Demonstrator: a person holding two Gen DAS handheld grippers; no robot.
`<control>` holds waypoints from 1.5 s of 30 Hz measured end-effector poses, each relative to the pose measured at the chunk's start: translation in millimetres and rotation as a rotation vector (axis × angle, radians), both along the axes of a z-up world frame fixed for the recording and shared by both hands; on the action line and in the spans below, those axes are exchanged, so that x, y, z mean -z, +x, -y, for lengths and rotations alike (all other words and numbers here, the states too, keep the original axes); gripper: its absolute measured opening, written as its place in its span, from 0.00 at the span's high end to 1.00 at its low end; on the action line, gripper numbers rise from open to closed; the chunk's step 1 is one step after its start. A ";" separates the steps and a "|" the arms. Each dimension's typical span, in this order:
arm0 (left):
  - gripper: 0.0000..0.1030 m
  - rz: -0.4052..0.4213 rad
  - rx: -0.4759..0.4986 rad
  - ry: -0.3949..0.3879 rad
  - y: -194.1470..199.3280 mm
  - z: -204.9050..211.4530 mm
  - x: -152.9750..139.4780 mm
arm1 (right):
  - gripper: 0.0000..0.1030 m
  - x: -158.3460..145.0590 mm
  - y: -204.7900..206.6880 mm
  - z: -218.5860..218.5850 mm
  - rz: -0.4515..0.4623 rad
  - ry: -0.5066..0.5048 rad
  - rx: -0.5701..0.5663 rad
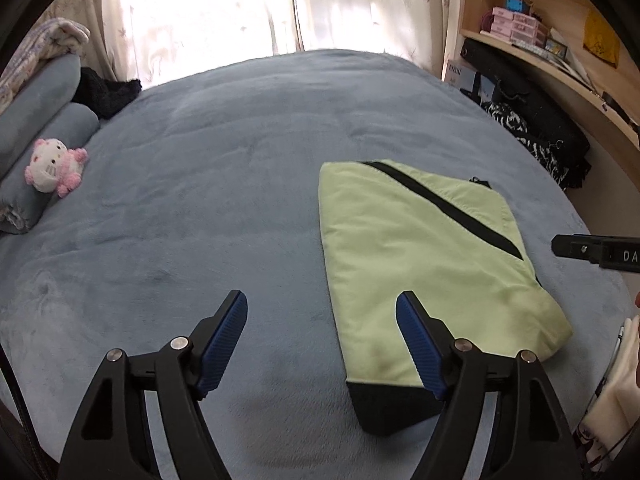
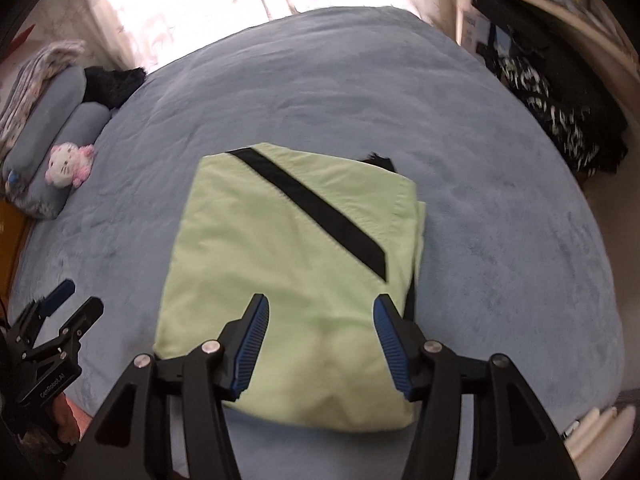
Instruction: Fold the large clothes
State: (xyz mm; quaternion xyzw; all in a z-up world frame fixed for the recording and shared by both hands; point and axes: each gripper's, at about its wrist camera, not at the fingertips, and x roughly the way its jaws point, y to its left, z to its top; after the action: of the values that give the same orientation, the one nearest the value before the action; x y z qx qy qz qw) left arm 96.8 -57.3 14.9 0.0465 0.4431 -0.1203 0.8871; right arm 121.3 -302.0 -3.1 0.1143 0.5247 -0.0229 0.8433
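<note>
Legible markings, two entries:

1. White capitals "DA", cut off by the frame edge, on the black body of the right gripper (image 1: 560,245) as it enters the left wrist view from the right.
2. White lettering that appears to read "GenRobot.AI", on the black side plate of the left gripper (image 2: 74,300), seen in the right wrist view.

Print on the shelf boxes (image 1: 516,24): too small to read.
</note>
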 end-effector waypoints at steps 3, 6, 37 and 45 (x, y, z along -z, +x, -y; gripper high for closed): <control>0.27 -0.049 0.007 -0.009 15.9 6.2 18.1 | 0.47 19.1 9.7 26.8 -0.022 0.063 0.027; 0.27 -0.109 0.015 -0.027 29.6 10.9 37.5 | 0.47 38.0 15.9 47.7 -0.038 0.101 0.037; 0.08 -0.349 0.085 -0.239 72.8 48.1 129.2 | 0.45 139.9 48.6 73.1 -0.134 0.508 -0.141; 0.10 -0.377 0.089 -0.268 79.9 48.8 134.9 | 0.77 138.5 56.4 64.6 -0.106 0.505 -0.173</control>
State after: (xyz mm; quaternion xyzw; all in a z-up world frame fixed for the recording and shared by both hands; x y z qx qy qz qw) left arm 176.7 -106.0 -120.0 -0.0755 0.5784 -0.2238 0.7808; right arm 177.7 -366.6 -141.6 0.2746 0.5651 0.1747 0.7581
